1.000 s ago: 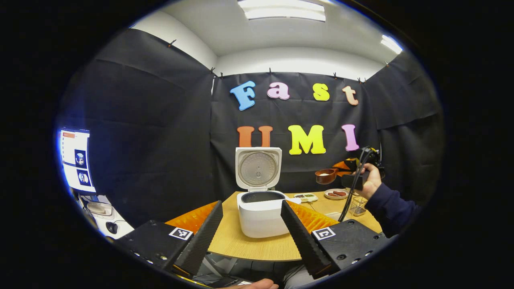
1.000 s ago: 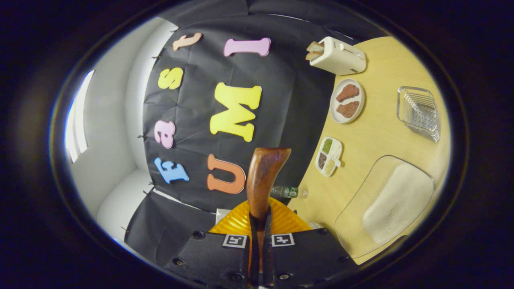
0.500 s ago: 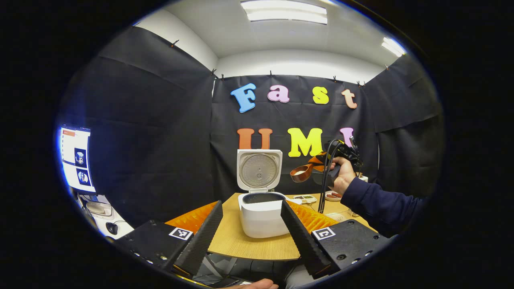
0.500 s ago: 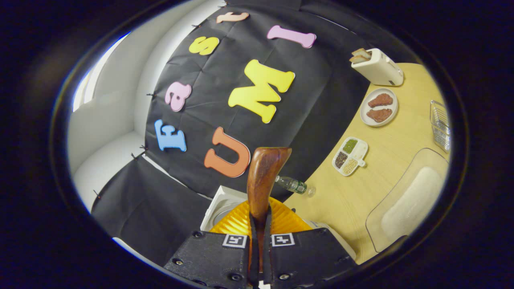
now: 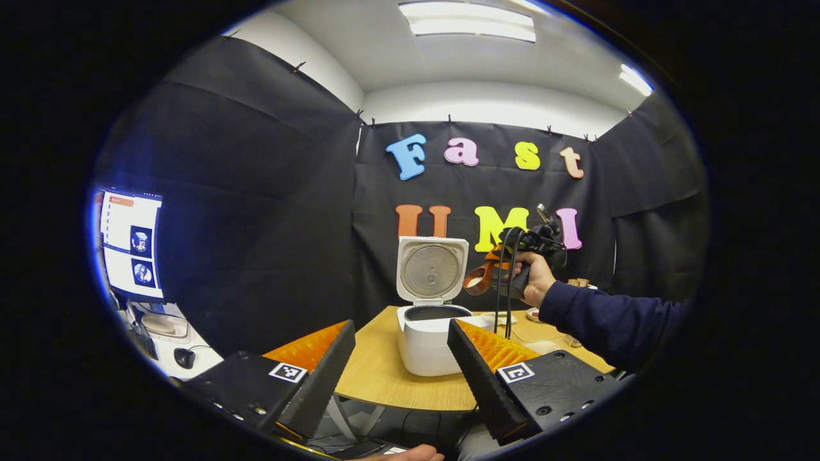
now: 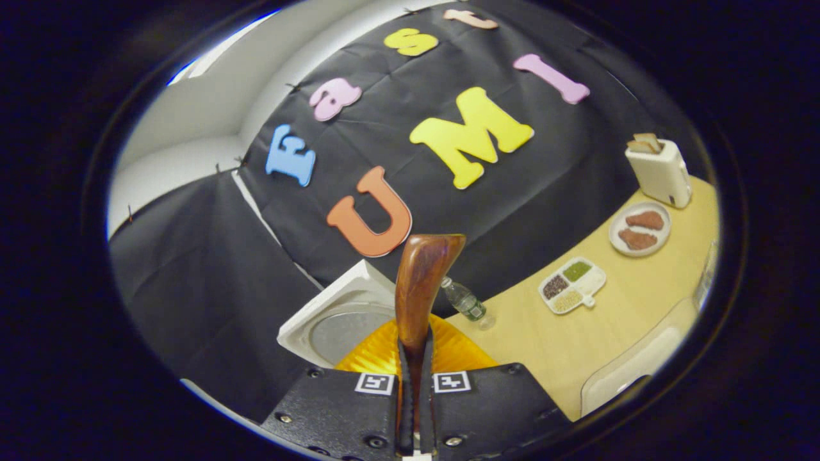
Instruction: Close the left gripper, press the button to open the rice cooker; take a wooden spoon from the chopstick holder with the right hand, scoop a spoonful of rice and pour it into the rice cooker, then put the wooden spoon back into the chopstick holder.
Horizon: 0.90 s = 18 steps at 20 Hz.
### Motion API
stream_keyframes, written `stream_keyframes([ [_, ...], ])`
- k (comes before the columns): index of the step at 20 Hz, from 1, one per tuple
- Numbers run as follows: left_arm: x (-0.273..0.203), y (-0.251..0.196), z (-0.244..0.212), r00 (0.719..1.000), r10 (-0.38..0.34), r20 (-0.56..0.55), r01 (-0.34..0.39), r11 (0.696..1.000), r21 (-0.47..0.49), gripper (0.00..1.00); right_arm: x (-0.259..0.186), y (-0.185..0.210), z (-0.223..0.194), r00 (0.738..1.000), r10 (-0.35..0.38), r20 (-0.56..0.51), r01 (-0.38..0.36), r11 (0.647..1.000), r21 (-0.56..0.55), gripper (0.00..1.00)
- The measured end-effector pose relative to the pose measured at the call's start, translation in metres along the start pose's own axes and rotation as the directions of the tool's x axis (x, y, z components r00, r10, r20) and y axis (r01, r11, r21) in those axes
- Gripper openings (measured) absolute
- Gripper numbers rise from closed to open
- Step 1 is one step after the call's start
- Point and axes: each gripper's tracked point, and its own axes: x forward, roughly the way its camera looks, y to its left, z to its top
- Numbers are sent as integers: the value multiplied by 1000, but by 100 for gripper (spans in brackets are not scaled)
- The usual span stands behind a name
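One rice cooker (image 5: 428,320), one wooden spoon (image 6: 419,282).

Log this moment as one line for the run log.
rice cooker: lid open | right gripper: shut on wooden spoon, above cooker | left gripper: open, empty

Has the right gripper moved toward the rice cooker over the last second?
Yes. In the left gripper view the right gripper with the wooden spoon has shifted leftward, nearing the rice cooker's open lid.

No readable text or brand on the rice cooker (image 5: 430,333), toaster (image 6: 661,171) or bottle (image 6: 466,302); gripper tags carry patterns only, no characters.
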Motion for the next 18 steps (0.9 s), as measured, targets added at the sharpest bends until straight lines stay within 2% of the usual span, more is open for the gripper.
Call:
stream_keyframes([
  [3, -1, 3, -8, 1000, 0, -14, 0, 1000, 24, 94, 16, 15, -13, 1000, -3, -25, -1, 986, -169, 9],
  [5, -2, 4, -10, 1000, 0, -17, 1, 999, 40, 94, 21, 27, -14, 1000, 1, -20, -5, 972, -234, 9],
  [9, 1, 4, -17, 1000, -8, -30, 9, 999, 40, 94, 28, 38, -19, 1000, -9, -15, 3, 946, -325, 9],
  [15, 3, 14, -21, 999, 18, -36, -16, 999, 47, 94, 35, 50, -26, 1000, -26, -10, 19, 904, -428, 9],
  [18, 2, 13, -24, 999, 18, -40, -16, 999, 51, 94, 34, 59, -30, 1000, -7, -23, -5, 872, -490, 9],
])
